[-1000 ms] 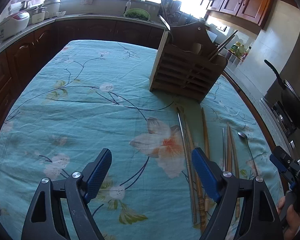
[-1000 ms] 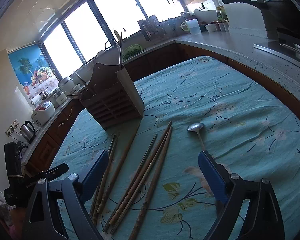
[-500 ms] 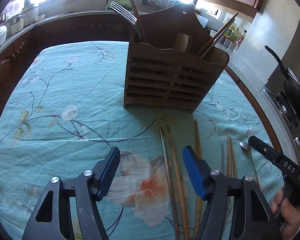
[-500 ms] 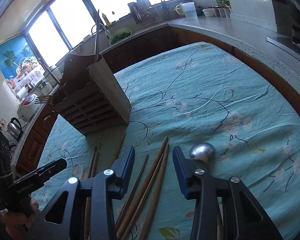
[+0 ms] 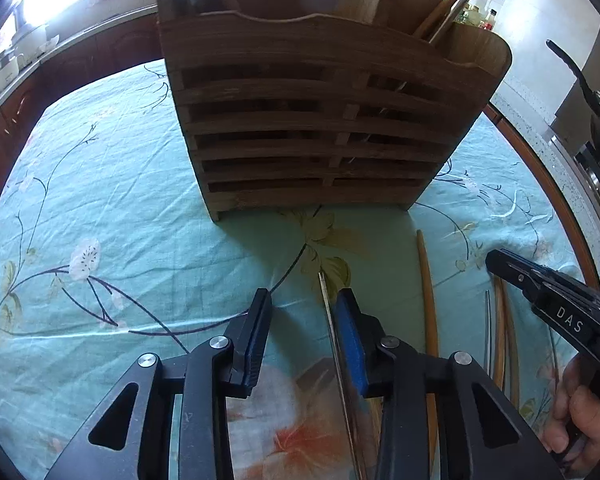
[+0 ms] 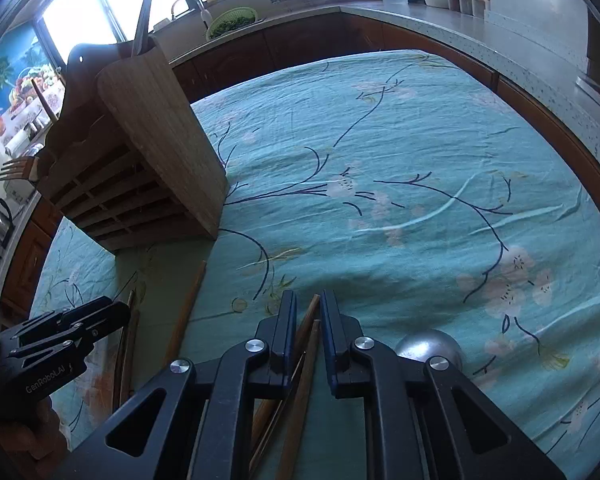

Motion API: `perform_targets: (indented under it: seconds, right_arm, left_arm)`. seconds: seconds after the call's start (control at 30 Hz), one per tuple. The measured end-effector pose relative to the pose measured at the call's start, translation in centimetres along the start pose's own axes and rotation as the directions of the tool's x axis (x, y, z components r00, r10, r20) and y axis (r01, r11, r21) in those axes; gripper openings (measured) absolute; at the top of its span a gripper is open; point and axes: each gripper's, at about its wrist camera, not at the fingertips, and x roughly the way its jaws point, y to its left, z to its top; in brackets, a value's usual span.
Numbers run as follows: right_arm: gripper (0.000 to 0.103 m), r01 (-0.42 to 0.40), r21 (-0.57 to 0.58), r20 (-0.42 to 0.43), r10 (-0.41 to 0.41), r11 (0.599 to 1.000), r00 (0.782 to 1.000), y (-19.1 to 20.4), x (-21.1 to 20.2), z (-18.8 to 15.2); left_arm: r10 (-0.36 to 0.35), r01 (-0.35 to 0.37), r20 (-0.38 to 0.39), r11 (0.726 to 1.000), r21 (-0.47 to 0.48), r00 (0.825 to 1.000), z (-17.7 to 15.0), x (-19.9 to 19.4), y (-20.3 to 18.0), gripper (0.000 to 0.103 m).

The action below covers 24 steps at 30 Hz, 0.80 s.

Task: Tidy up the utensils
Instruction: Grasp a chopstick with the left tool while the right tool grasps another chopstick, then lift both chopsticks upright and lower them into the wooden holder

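the left gripper has just been closing, its jaws apart around a metal chopstick flat on the tablecloth; only the right pad touches it, so it may roll aside. the right gripper has just been closing on two wooden chopsticks; one may slip free before the bamboo utensil holder.

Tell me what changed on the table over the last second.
Both grippers dropped toward the loose utensils, jaws closing. The left gripper now has a metal chopstick against its right finger, not yet pinched. The right gripper has narrowed around wooden chopsticks. The wooden holder, spoon and tablecloth stayed put.
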Motion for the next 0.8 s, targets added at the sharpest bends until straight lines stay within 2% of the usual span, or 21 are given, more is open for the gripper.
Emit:
perform_targets:
  seconds: [0.13, 0.17, 0.27, 0.37, 0.5, 0.63, 0.8]
  right_arm:
    - [0.011, 0.056, -0.101, -0.002, -0.056, 0.993, 0.998, 1.6, 0.4, 0.1]
    - [0.011, 0.068, -0.124, 0.003, -0.068, 0.99, 0.998, 1.9, 0.5, 0.0]
    - [0.009, 0.075, -0.149, 0.016, -0.073, 0.986, 0.997, 2.2, 0.4, -0.3]
    - [0.006, -0.007, -0.079, 0.013, 0.008, 0.997, 1.0, 1.4, 0.0, -0.3]
    - [0.005, -0.108, -0.014, 0.048, 0.109, 0.994, 0.993, 0.7, -1.5, -0.3]
    - [0.005, -0.163, 0.015, 0.09, 0.161, 0.987, 0.983, 0.6, -3.9, -0.1]
    - [0.004, -0.221, 0.03, 0.149, 0.214, 0.975, 0.965, 0.9, -7.0, 0.2]
  left_arm:
    - [0.044, -0.044, 0.01, 0.998, 0.053, 0.999, 0.0, 0.5, -1.4, 0.021]
    - [0.06, -0.061, 0.016, 0.996, 0.072, 0.998, -0.1, 0.6, -1.8, 0.015]
    - [0.053, -0.055, 0.024, 0.994, 0.092, 0.998, -0.4, 0.9, -2.3, 0.006]
    - [0.027, -0.029, 0.026, 0.996, 0.082, 0.999, -0.7, 1.0, -2.1, 0.004]
    - [-0.018, 0.016, 0.029, 0.998, 0.057, 0.999, -1.5, 0.2, -1.0, 0.003]
    - [-0.083, 0.083, 0.061, 0.997, 0.0, 0.995, -2.2, -1.8, 0.7, 0.002]
    - [-0.152, 0.16, 0.124, 0.986, -0.055, 0.98, -3.0, -5.7, 2.6, 0.002]
